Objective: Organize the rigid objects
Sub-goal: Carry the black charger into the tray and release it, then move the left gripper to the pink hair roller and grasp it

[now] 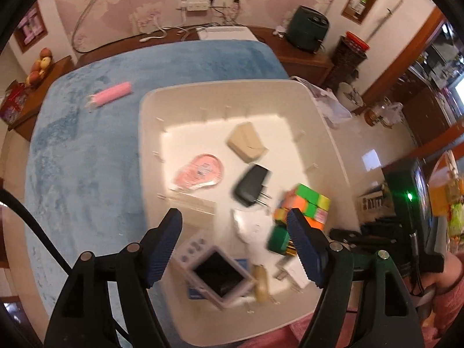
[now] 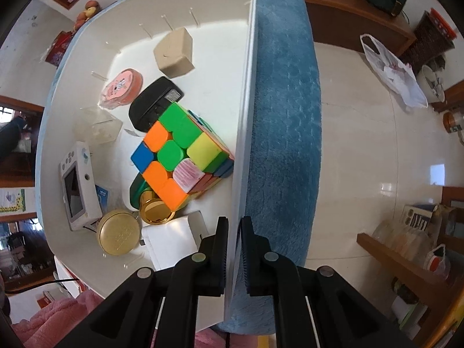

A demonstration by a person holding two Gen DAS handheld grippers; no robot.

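Half the green case (image 2: 135, 189) hidden under puzzle cube (image 2: 177, 156).

No text can be read anywhere. The pink round tin (image 2: 121, 90), the black charger (image 2: 155, 103) and the gold round tin (image 2: 118, 236), all ahead and left of the right tongs, carry print too small and blurred to make out.

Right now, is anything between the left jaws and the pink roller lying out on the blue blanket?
Nothing visible. The left gripper hangs open over the white bin; the pink cylindrical roller lies alone on bare blue fleece blanket beyond its rim.
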